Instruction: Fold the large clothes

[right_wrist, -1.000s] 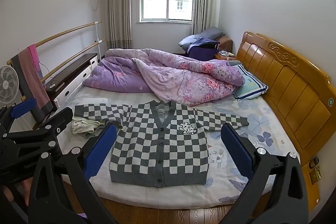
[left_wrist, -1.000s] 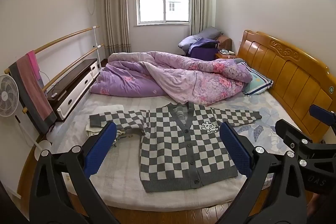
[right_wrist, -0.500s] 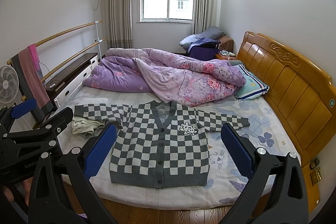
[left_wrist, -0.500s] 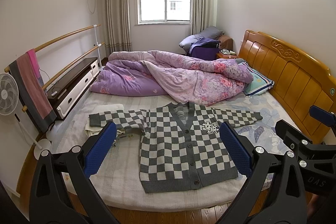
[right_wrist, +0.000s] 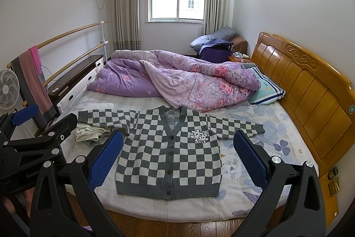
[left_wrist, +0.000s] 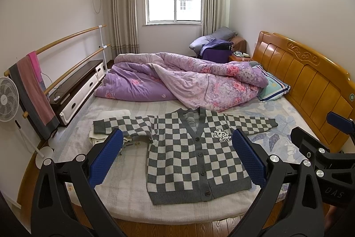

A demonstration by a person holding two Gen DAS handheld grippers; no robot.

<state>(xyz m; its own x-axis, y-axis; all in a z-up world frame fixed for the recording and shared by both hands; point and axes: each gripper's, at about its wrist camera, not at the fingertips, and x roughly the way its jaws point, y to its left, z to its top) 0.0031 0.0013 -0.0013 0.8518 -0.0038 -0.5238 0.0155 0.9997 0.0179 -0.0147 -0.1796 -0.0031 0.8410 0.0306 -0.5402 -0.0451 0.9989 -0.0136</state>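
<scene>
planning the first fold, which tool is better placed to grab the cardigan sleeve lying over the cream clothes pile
Left. The left tool is open and sits on that side, with the cardigan sleeve over the cream pile just beyond its left finger. The right tool, also open, is nearer the headboard-side sleeve.

**Readable lettering**

"DAS" stands in pale letters on the black body of the right gripper (left_wrist: 339,126), seen at the right edge of the left wrist view. "GenRo", cut off, stands on the black body of the left gripper (right_wrist: 24,114) in the right wrist view. Other labels are too small to read.
</scene>
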